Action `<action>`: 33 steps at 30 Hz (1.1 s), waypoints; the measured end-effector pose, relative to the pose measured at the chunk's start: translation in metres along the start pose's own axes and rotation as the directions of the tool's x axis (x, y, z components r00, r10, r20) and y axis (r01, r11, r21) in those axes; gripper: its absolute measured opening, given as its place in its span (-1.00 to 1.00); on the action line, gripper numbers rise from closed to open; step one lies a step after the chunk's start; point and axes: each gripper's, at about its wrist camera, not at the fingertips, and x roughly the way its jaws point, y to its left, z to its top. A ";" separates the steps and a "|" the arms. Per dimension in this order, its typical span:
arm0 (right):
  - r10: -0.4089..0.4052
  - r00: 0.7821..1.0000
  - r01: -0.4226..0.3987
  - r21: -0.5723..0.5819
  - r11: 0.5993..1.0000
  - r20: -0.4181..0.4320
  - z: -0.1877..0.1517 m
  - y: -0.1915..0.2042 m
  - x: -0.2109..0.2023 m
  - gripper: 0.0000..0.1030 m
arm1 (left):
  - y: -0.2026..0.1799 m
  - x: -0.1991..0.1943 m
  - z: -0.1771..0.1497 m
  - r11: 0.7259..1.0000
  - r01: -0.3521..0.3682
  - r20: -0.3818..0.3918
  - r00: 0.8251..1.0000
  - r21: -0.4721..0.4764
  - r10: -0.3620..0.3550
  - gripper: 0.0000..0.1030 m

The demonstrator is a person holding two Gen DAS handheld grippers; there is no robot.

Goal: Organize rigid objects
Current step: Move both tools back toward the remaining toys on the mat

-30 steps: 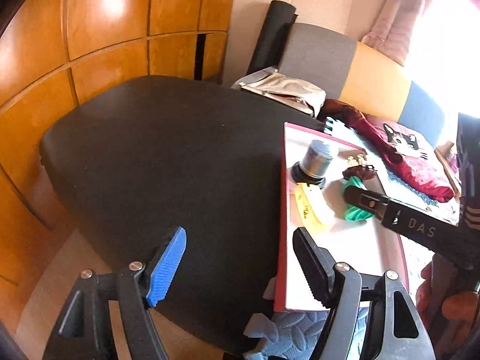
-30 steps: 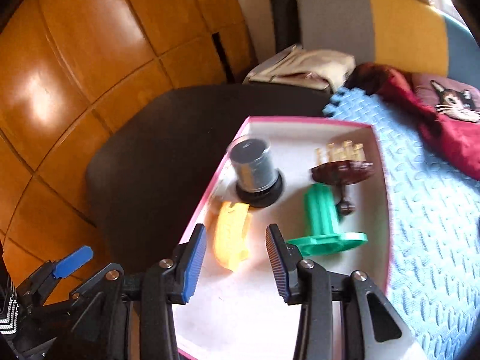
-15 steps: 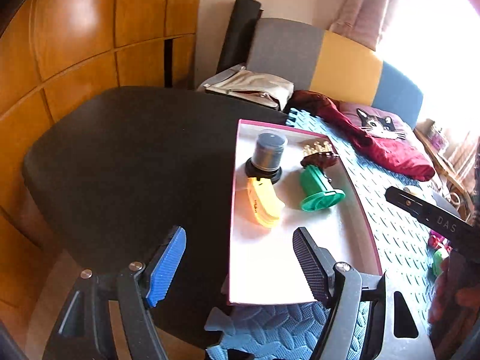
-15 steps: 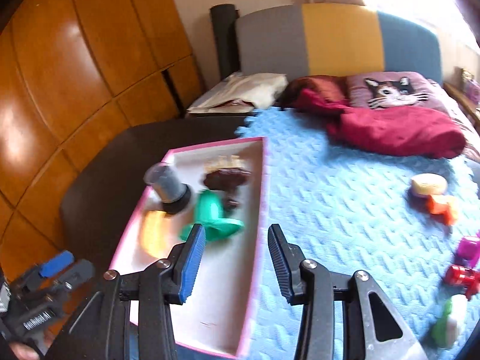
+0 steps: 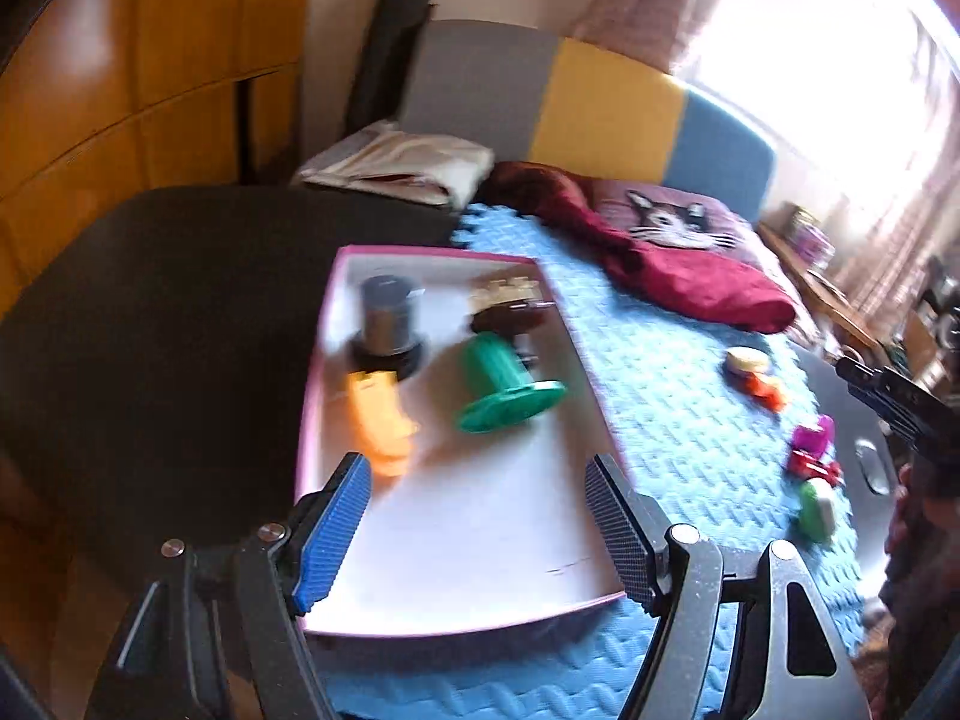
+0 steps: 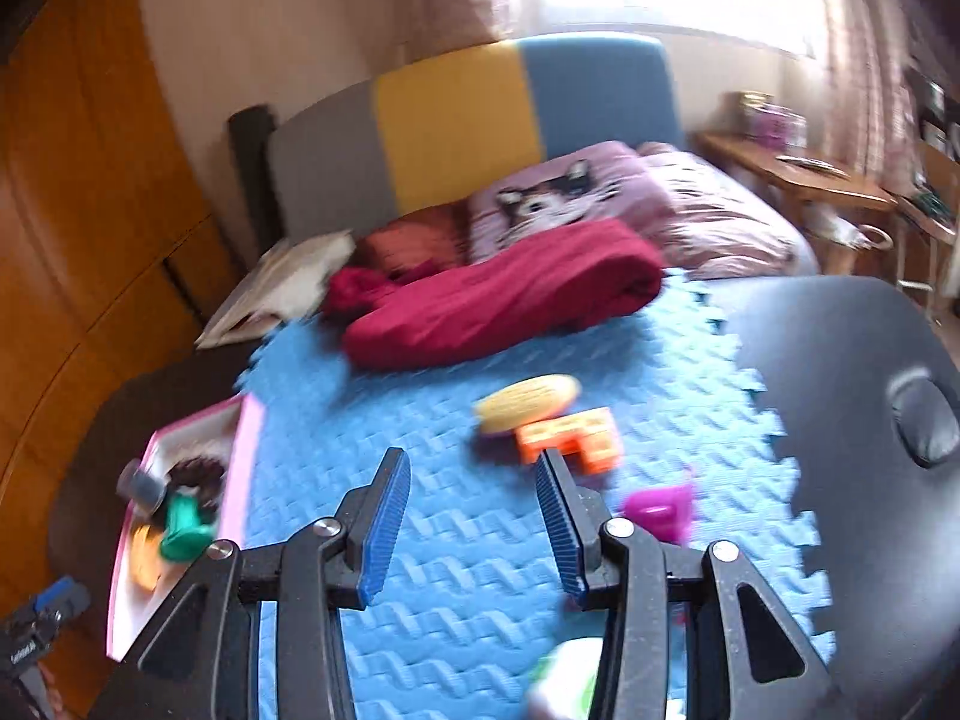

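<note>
pink-rimmed white tray (image 5: 447, 621) on blue wave-patterned foam mat (image 6: 480, 546)

We see the pink-rimmed tray (image 6: 243, 450) cut by motion blur in the right wrist view, its contents smeared beyond naming. Right of the tray, a green-and-white object (image 6: 567, 684) sits half hidden behind the right gripper's (image 6: 474, 531) finger and cropped by the bottom edge. Beyond the tray, shelf items (image 5: 810, 234) are too small to identify
</note>
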 end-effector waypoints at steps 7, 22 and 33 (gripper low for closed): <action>-0.092 0.996 0.089 0.112 0.990 0.020 0.010 -0.062 0.003 -0.14 | -0.063 0.027 0.021 0.987 0.105 -0.061 0.993 0.125 -0.098 0.46; 0.006 1.000 -0.006 0.294 0.956 0.002 -0.001 -0.121 0.021 -0.14 | -0.231 0.152 0.073 0.884 0.270 -0.226 0.955 0.381 -0.194 0.15; 0.056 0.998 -0.052 0.279 0.959 -0.007 0.000 -0.115 0.021 -0.13 | -0.317 0.223 0.094 0.805 0.316 -0.284 0.940 0.503 -0.191 0.15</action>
